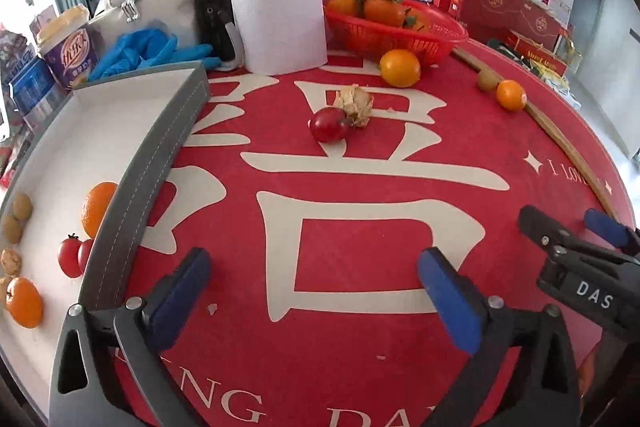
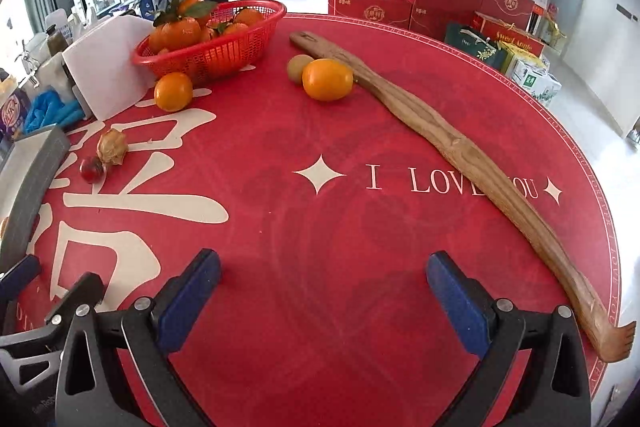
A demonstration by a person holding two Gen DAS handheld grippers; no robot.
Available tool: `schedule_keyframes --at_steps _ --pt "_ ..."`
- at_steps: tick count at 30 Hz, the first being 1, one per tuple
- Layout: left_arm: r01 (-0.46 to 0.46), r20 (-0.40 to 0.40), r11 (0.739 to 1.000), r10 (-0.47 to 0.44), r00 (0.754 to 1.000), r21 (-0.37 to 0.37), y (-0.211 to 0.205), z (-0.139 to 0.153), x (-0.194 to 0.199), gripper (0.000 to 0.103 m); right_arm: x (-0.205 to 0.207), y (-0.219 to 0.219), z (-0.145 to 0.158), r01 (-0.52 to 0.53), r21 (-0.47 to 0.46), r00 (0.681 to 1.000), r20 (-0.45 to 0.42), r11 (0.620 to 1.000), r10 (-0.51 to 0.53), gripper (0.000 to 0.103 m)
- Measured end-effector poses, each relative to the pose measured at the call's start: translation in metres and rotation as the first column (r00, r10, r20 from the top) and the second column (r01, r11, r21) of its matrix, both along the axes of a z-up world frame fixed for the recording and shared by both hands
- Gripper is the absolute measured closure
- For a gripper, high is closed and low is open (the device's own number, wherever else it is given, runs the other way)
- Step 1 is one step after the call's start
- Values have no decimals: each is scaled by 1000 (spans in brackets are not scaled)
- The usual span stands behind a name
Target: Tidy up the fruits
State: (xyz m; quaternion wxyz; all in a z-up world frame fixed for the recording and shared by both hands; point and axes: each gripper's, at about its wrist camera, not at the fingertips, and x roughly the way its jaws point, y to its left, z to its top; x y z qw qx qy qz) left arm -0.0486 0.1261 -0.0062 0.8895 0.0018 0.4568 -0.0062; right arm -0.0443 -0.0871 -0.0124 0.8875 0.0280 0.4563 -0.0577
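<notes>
Both the left gripper (image 1: 314,291) and right gripper (image 2: 324,293) hover released, fingers spread, holding nothing. Right of the grey tray (image 1: 160,163), a cherry tomato (image 1: 329,124) touches what looks like a dried husk (image 1: 355,104).

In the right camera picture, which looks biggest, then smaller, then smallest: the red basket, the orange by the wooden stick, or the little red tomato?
1. Red basket, biggest.
2. Orange by the wooden stick.
3. Tomato, smallest.
The basket sits farthest away and still looks biggest, so that order is safe.
</notes>
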Motion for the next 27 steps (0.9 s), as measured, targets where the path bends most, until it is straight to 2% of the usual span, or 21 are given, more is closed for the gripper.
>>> schedule_keyframes --at_steps 27 --pt "-1 1 1000 1 1000 1 0 -1 0 0 -1 1 1 -5 0 1000 3 1000 5 0"
